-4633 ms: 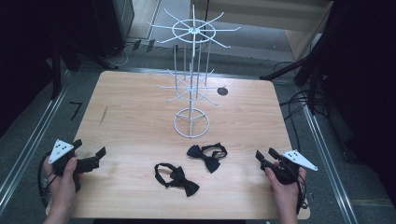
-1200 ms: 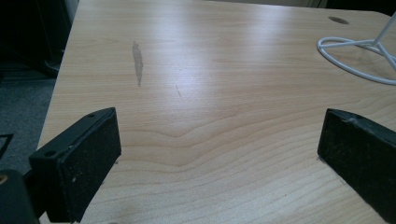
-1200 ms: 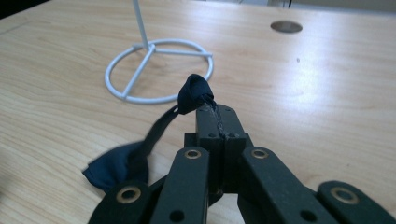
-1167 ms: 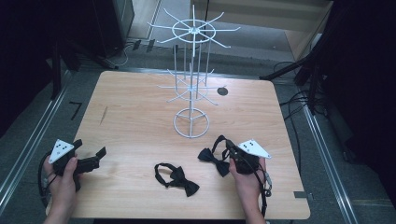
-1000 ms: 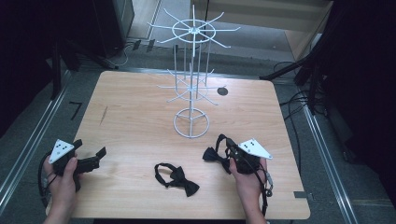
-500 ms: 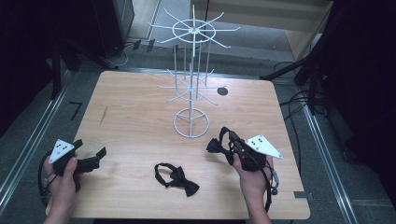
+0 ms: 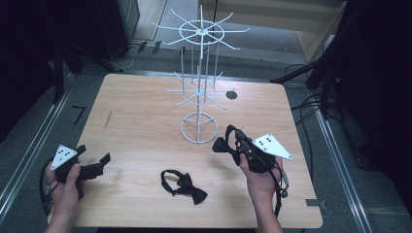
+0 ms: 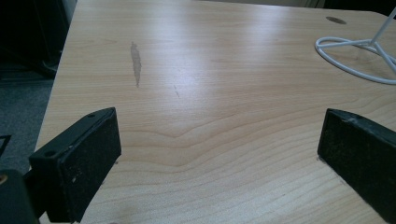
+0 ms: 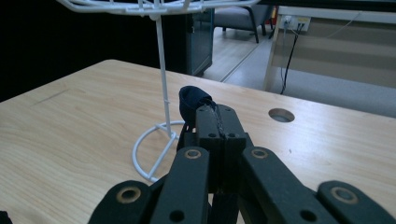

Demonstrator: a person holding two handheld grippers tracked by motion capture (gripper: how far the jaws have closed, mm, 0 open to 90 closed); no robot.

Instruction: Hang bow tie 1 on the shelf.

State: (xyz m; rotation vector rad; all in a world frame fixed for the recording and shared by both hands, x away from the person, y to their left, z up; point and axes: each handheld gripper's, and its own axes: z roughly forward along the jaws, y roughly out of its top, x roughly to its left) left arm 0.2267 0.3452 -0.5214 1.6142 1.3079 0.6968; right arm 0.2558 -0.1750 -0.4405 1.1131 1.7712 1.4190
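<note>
**Two bow ties, one lifted beside the wire rack**

Two grippers work over the wooden table (image 7: pixel 145 116). Nearest the person, the left hand (image 7: pixel 65 182) holds the left gripper (image 7: pixel 99 164) at the near left corner, its jaws spread wide over bare wood, nothing between them. Just right of it, near the front edge, a black bow tie (image 7: pixel 187 184) lies flat with its strap looped to the left. Farther in, the right hand (image 7: pixel 262 179) holds the right gripper (image 7: pixel 238 141), its jaws pressed together on a second bow tie (image 7: pixel 224 144), which hangs off the jaw tips above the table, just beside the ring base of the white wire rack (image 7: pixel 199 127). Beyond the rack, a dark round hole (image 7: pixel 231 94) sits near the table's far edge.
</note>
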